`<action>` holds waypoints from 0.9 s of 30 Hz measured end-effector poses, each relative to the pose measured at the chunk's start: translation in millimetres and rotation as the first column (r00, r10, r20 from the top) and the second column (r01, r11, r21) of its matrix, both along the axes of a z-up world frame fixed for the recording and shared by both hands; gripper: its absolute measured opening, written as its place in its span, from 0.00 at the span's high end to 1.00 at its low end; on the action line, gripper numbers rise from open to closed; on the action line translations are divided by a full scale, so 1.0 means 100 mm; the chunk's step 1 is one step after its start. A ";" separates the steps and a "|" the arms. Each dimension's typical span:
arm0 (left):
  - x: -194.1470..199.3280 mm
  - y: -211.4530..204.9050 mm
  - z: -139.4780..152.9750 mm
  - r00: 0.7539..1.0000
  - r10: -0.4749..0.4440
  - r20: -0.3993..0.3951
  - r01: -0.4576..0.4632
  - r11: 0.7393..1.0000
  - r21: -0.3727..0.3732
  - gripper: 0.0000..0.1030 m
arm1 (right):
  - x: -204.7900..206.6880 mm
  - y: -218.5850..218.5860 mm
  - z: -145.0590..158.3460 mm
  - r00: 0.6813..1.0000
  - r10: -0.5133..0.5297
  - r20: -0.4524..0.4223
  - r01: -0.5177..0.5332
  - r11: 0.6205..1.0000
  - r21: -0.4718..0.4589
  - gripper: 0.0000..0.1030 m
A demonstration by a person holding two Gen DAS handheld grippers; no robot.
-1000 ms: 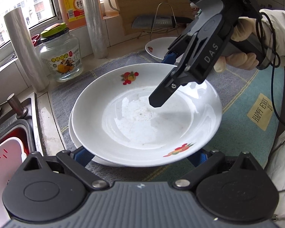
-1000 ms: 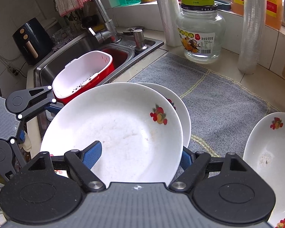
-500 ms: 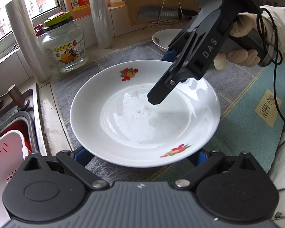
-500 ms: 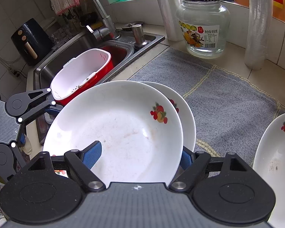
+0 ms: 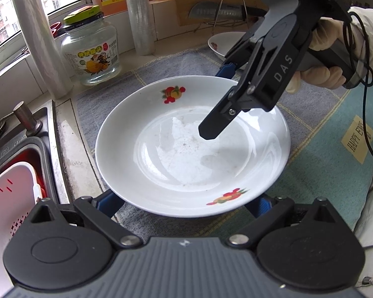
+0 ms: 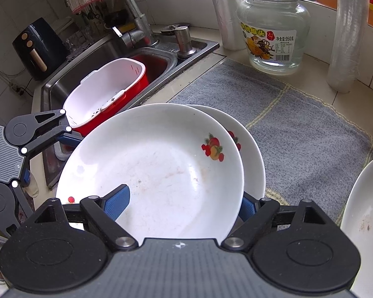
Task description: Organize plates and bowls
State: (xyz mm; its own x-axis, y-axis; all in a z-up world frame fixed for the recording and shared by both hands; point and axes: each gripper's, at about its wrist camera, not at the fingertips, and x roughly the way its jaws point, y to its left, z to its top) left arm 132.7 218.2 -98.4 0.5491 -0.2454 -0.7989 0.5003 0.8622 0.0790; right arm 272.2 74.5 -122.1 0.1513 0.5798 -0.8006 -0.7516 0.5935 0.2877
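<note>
A white plate with fruit prints is held above the grey mat. My right gripper grips its rim, one blue finger on the inside and the other under it; in the left wrist view its black finger lies over the plate. A second white plate lies under it on the mat. My left gripper is open, its blue fingers below the plate's near rim. A third plate lies to the right.
A glass jar and two rolls of plastic wrap stand at the back by the window. The sink with a red-and-white basket is to the left. A teal mat lies to the right.
The right gripper has lifted the top plate further off the plate below and tilted it. The left gripper has drawn back a little and stays open under the near rim.
</note>
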 end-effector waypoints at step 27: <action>-0.02 -0.01 -0.01 1.000 -0.025 0.015 0.024 0.998 0.053 0.03 | 0.02 0.04 0.08 0.994 -0.087 -0.065 0.084 0.995 -0.049 0.02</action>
State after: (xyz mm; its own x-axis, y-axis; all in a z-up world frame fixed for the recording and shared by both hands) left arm 131.1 217.5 -99.2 0.5560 -0.2164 -0.8025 0.5194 0.8442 0.1322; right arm 274.0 78.6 -114.1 0.1438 0.5290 -0.8363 -0.6772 0.6688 0.3066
